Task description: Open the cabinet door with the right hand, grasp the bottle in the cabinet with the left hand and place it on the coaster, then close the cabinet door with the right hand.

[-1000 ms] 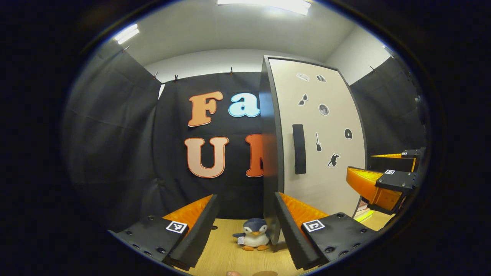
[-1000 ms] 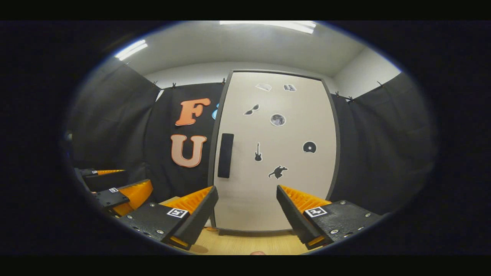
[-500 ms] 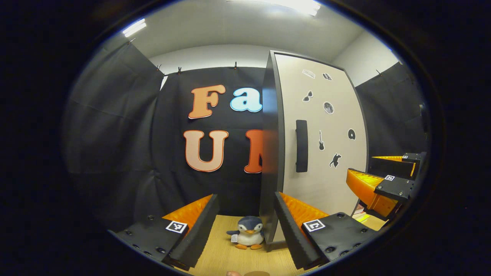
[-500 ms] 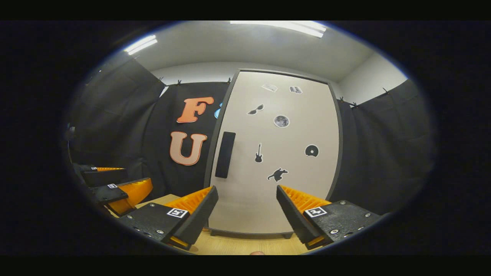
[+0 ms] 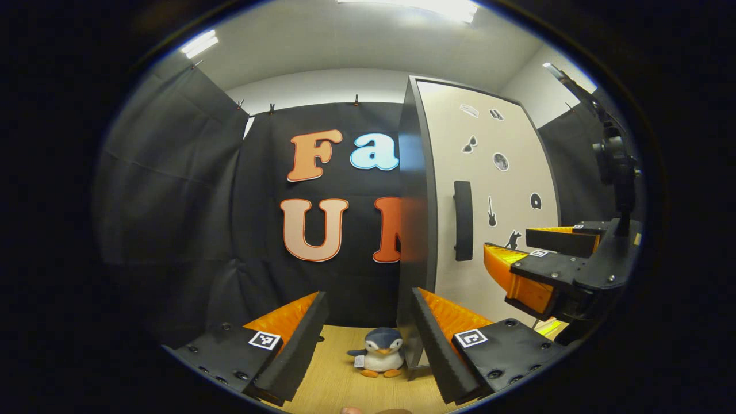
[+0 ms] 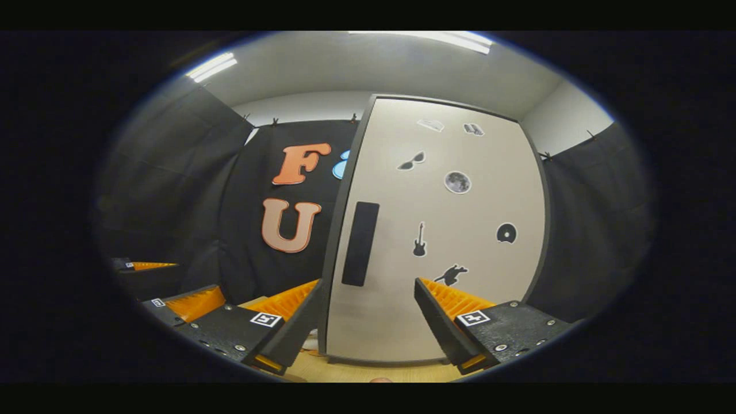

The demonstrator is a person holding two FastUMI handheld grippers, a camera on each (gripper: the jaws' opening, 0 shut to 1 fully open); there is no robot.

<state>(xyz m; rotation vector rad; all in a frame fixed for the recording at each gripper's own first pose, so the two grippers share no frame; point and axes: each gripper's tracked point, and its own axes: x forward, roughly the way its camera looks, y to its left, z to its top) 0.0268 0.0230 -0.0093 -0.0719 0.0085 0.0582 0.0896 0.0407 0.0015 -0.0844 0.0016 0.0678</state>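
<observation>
The cabinet's pale door (image 6: 443, 276) with small stickers stands closed, so its inside is hidden. Its black vertical handle (image 6: 360, 243) sits near the door's left edge. My right gripper (image 6: 368, 322) is open just short of the door, with the handle slightly left of the gap and above it. In the left gripper view the cabinet (image 5: 417, 201) shows from its dark side edge, with the handle (image 5: 463, 220) on the front. There the right gripper (image 5: 514, 247) hangs open in front of the door, right of the handle. My left gripper (image 5: 368, 339) is open and holds nothing, low over the table.
A small penguin plush (image 5: 376, 352) sits on the wooden table (image 5: 333, 379) against the cabinet's near corner, between my left fingers in that view. Black cloth walls close the booth behind and at both sides. The left gripper (image 6: 195, 280) shows low on the left in the right gripper view.
My right gripper has moved forward towards the door, so door and handle look larger. In the left gripper view it has come further in from the right. The left gripper barely moved.
</observation>
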